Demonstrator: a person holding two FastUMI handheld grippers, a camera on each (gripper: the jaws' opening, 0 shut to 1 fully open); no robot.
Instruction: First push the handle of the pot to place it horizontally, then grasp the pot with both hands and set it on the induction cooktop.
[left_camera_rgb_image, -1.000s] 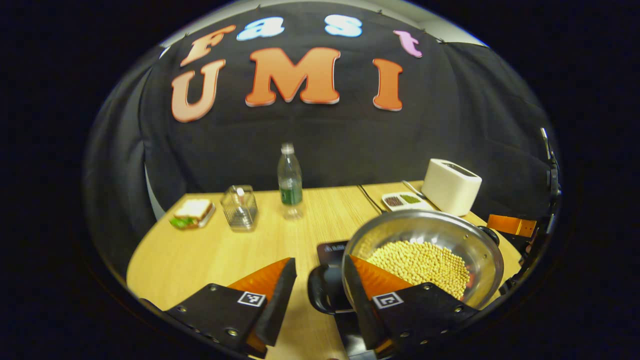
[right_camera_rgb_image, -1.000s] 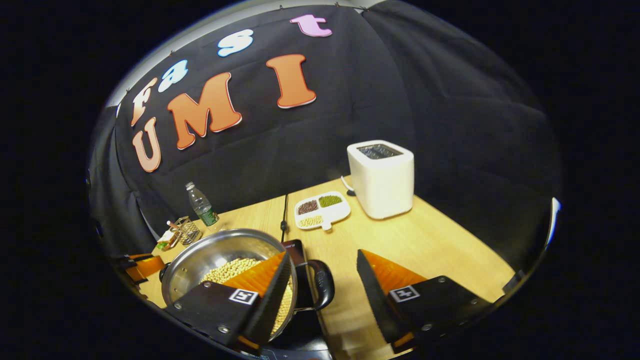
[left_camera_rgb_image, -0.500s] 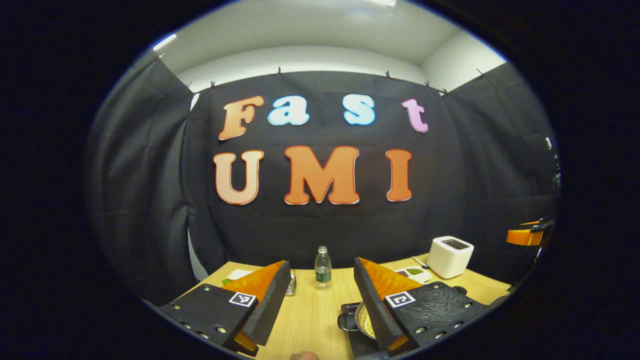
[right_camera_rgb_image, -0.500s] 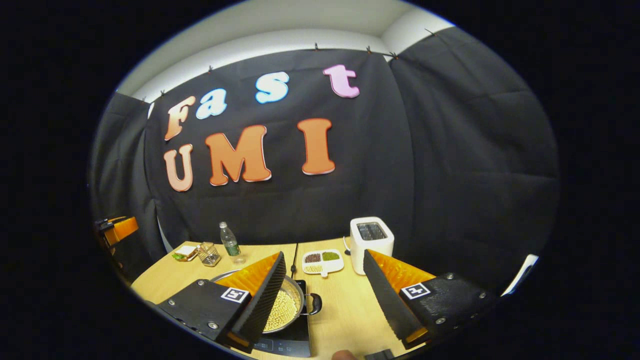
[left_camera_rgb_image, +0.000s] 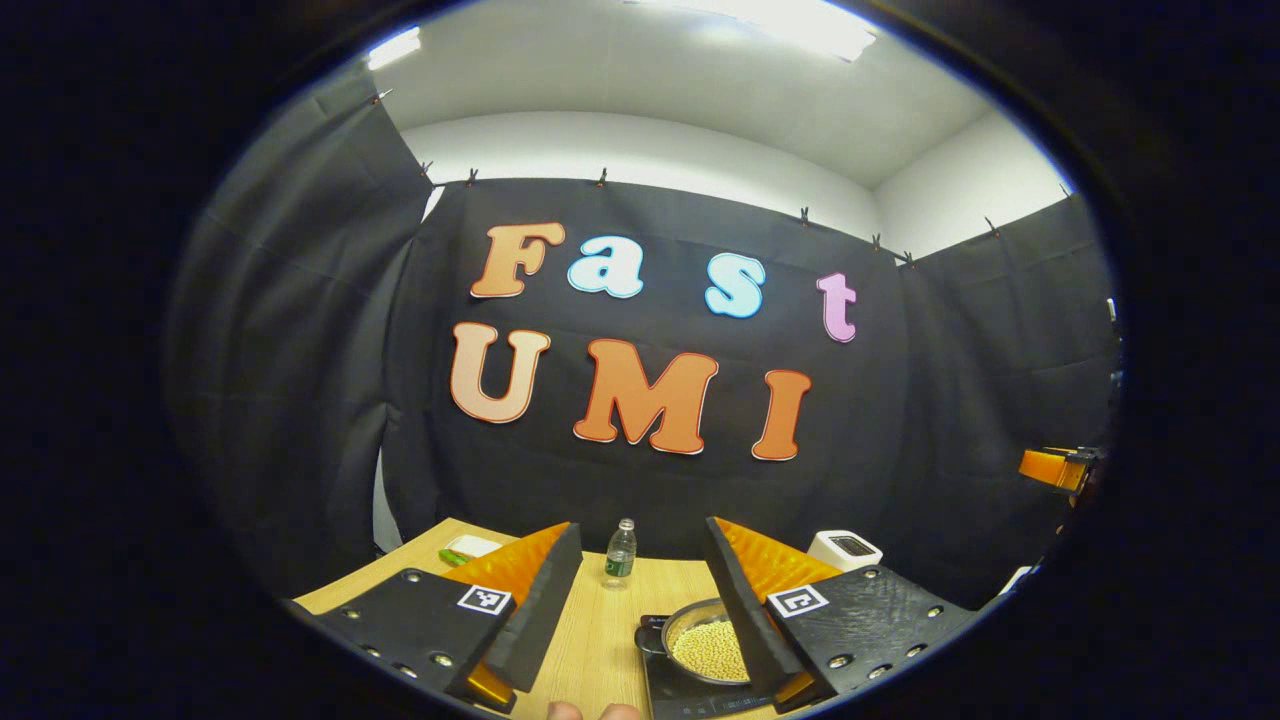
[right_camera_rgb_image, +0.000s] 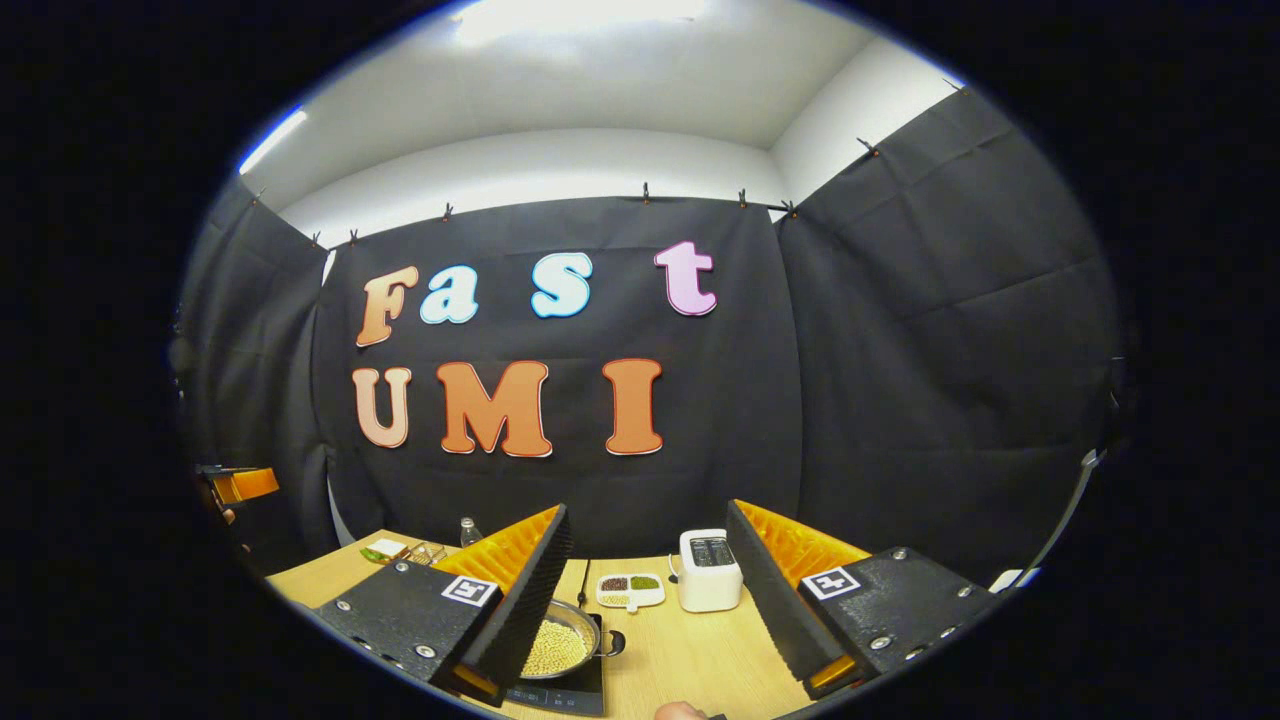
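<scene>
Two fingers of the left gripper (left_camera_rgb_image: 640, 600) are standing spread above the desk (left_camera_rgb_image: 600, 640); the pot (left_camera_rgb_image: 705, 645) is sitting on the cooktop (left_camera_rgb_image: 665, 690). In the right gripper view, the right gripper (right_camera_rgb_image: 650, 600) is gaping too, with the pot (right_camera_rgb_image: 560, 645) on the cooktop (right_camera_rgb_image: 560, 695) near the desk's front edge.

Silver pot (left_camera_rgb_image: 690, 625) — pale yellow beans (left_camera_rgb_image: 708, 650); white toaster (right_camera_rgb_image: 708, 570); light wood-grain table (right_camera_rgb_image: 700, 650).

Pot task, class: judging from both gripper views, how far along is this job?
Done: the steel pot of pale beans sits on the black induction cooktop, its side handles level. In hand: nothing; the left gripper and right gripper are open and well above the wooden table. Left: nothing visible.
</scene>
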